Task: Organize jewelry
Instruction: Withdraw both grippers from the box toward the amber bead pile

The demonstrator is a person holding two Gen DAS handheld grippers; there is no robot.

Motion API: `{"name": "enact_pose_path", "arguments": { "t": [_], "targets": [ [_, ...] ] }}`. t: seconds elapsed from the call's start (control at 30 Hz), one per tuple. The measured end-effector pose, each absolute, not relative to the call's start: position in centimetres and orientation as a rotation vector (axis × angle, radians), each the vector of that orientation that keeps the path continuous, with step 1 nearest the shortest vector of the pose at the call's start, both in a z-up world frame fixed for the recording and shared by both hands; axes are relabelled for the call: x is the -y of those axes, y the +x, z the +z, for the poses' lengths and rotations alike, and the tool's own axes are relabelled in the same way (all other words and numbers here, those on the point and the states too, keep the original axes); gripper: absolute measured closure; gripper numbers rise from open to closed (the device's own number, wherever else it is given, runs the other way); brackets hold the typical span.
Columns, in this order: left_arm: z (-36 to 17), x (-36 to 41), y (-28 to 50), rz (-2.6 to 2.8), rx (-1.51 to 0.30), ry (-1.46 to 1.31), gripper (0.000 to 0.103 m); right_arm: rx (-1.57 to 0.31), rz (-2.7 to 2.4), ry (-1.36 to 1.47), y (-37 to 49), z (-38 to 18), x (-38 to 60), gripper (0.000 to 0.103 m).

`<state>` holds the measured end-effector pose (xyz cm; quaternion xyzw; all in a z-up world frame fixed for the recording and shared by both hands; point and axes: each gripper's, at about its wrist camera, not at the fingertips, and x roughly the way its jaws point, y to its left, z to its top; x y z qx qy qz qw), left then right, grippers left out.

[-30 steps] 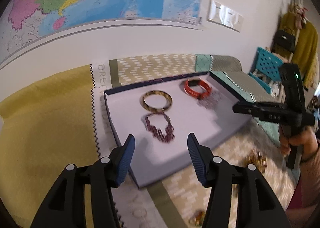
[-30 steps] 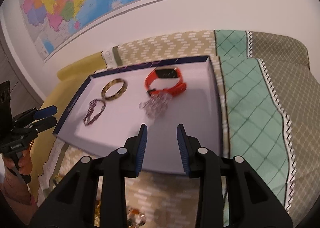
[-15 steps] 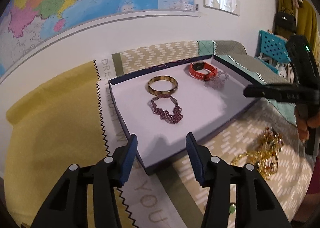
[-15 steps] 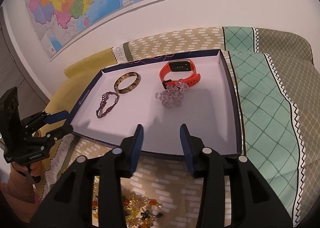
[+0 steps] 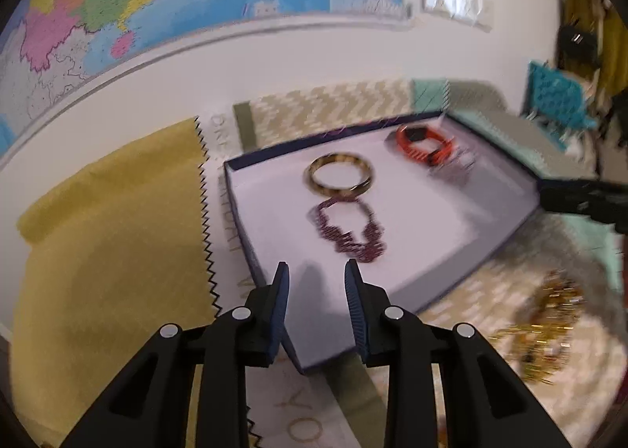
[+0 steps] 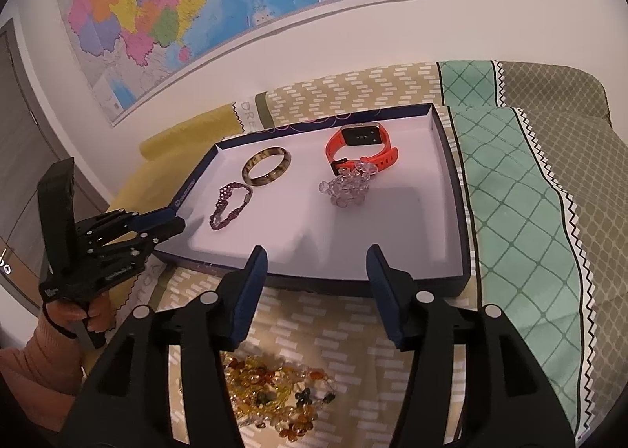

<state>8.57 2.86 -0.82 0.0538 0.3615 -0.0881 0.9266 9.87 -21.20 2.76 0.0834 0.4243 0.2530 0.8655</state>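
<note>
A patchwork bedspread [image 6: 522,212] in yellow, beige chevron, teal lattice and olive covers the surface below a large colourful wall map [image 6: 219,4]. On it lies a shallow white box lid with dark blue walls [image 6: 457,189]. Inside, a dark purple beaded bracelet [image 6: 227,206] lies just beside a tortoiseshell bangle [image 6: 267,171] on the left half; an orange smartwatch [image 6: 359,151] touches a cluster of clear crystal beads [image 6: 349,185] further right. A heap of amber and gold beaded jewelry [image 6: 271,393] rests on the bedspread outside the lid's near wall. The right gripper [image 6: 316,287] hovers above that heap, jaws wide and empty. The left gripper [image 5: 316,304] hangs over the lid's near left corner, jaws moderately parted, holding nothing.
</note>
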Motion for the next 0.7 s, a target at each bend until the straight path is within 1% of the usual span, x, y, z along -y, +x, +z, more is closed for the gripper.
{"name": "enact_pose_path", "arguments": {
  "t": [0.13,0.27,0.43,0.53,0.7],
  "targets": [
    [0.0,-3.3,6.3,-0.286,-0.723,0.085,0.074,-0.878,0.543,0.172,9.4,3.2,21.3,0.051],
    [-0.1,-2.6,4.2,-0.342,-0.713,0.159,0.073,-0.882,0.544,0.164,9.3,3.0,21.2,0.050],
    [-1.2,-2.2,5.2,-0.279,-0.734,0.198,0.074,-0.889,0.540,0.169,9.2,2.8,21.3,0.050],
    [-1.4,-2.2,5.6,-0.274,-0.733,0.196,0.070,-0.879,0.541,0.164,8.9,3.2,21.3,0.050],
    [-1.4,-2.4,5.8,-0.260,-0.728,0.193,0.069,-0.873,0.552,0.161,8.0,3.5,21.3,0.048]
  ]
}}
